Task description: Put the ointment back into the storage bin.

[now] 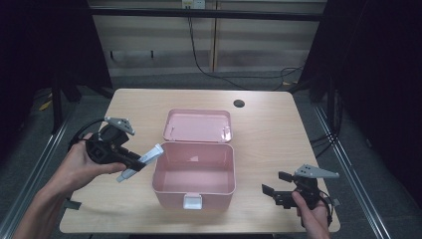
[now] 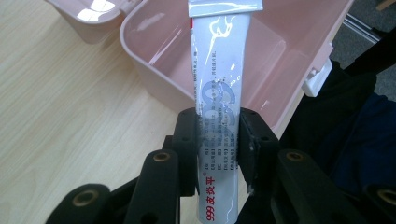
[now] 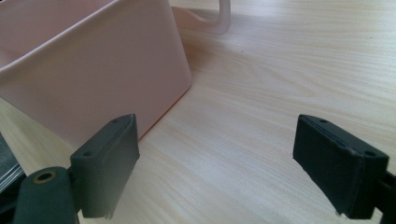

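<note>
The left gripper (image 1: pixel 133 163) is clamping a white tube (image 2: pixel 219 98) just left of the open pink box (image 1: pixel 194 175), the tube's flat end reaching over the box's left rim. The right gripper (image 1: pixel 275 186) is hovering to the right of the box, jaws spread wide and gripping nothing. The box's lid (image 1: pixel 199 125) is lying flat behind it on the wooden table (image 1: pixel 268 129).

Light wooden table (image 1: pixel 278 124) spreads beneath the right gripper's fingers (image 1: pixel 268 190). A round cable hole (image 1: pixel 239 103) sits near its far edge, well ahead of those fingers. Farther beyond, black cables (image 1: pixel 195 57) trail down a panelled wall (image 1: pixel 149 40) to grey floor (image 1: pixel 149 82).
</note>
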A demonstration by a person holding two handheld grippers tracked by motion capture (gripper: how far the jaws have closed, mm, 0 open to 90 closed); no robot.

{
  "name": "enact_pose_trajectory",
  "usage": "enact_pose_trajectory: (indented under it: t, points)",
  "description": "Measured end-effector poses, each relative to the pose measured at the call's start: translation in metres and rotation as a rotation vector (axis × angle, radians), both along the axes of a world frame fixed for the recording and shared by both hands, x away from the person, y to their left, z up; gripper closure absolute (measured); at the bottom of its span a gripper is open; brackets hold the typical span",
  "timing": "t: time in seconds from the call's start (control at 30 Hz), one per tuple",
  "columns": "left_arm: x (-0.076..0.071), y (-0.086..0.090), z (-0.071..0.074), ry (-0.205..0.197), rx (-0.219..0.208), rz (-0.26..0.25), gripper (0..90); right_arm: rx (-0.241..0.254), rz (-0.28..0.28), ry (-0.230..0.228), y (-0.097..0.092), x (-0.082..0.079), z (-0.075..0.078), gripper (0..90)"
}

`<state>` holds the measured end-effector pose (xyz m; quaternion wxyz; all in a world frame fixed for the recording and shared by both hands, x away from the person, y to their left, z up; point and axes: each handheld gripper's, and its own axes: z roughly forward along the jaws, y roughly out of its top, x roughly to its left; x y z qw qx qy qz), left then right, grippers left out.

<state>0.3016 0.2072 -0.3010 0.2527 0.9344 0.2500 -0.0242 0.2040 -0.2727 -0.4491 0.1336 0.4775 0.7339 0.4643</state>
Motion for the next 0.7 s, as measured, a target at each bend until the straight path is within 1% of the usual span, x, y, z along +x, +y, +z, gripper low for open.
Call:
enact_pose_trajectory:
  t: [0.07, 0.1, 0.13, 0.2, 0.23, 0.27, 0.3, 0.33, 0.37, 0.4, 0.47, 0.5, 0.53, 0.63, 0.7]
  points:
    - [0.000, -0.003, 0.001, 0.000, 0.007, -0.003, 70.5, 0.000, 0.001, -0.002, 0.000, 0.000, 0.000, 13.9]
    - [0.002, -0.004, 0.002, -0.005, 0.018, -0.026, 70.5, 0.001, 0.005, -0.003, 0.000, 0.000, 0.000, 13.8]
    - [0.002, -0.007, 0.002, -0.003, 0.015, -0.022, 70.5, -0.001, 0.003, -0.003, 0.000, 0.000, 0.000, 13.8]
    - [0.005, -0.015, 0.004, 0.003, 0.031, -0.035, 70.5, -0.001, 0.010, 0.003, 0.001, -0.001, 0.000, 13.8]
    - [0.005, -0.015, 0.004, 0.003, 0.031, -0.035, 70.5, -0.001, 0.010, 0.003, 0.001, -0.001, 0.000, 13.8]
    - [0.007, -0.020, 0.006, 0.005, 0.046, -0.052, 70.5, 0.000, 0.011, 0.004, 0.001, 0.000, 0.000, 13.8]
    - [0.007, -0.020, 0.006, 0.005, 0.046, -0.052, 70.5, 0.000, 0.011, 0.004, 0.001, 0.000, 0.000, 13.8]
    - [0.007, -0.024, 0.006, 0.008, 0.036, -0.038, 70.5, -0.001, 0.014, 0.007, 0.000, 0.000, -0.001, 13.8]
    - [0.009, -0.029, 0.007, 0.002, 0.053, -0.070, 70.5, -0.001, 0.013, 0.007, 0.000, 0.000, -0.001, 13.8]
    - [0.009, -0.029, 0.007, 0.002, 0.053, -0.070, 70.5, -0.001, 0.013, 0.007, 0.000, 0.000, -0.001, 13.8]
    - [0.008, -0.036, 0.007, 0.006, 0.058, -0.076, 70.5, -0.002, 0.013, 0.009, 0.000, 0.000, -0.001, 13.8]
    - [0.009, -0.039, 0.008, 0.004, 0.066, -0.089, 70.5, -0.002, 0.013, 0.009, 0.000, 0.000, -0.001, 13.8]
    - [0.008, -0.045, 0.008, 0.009, 0.068, -0.096, 70.5, -0.002, 0.013, 0.012, 0.000, 0.000, -0.001, 13.8]
    - [0.009, -0.049, 0.009, 0.001, 0.060, -0.094, 70.5, -0.004, 0.015, 0.010, 0.001, 0.000, -0.001, 13.8]
    - [0.010, -0.053, 0.010, 0.001, 0.068, -0.111, 70.5, -0.002, 0.015, 0.012, 0.001, 0.000, -0.001, 13.8]
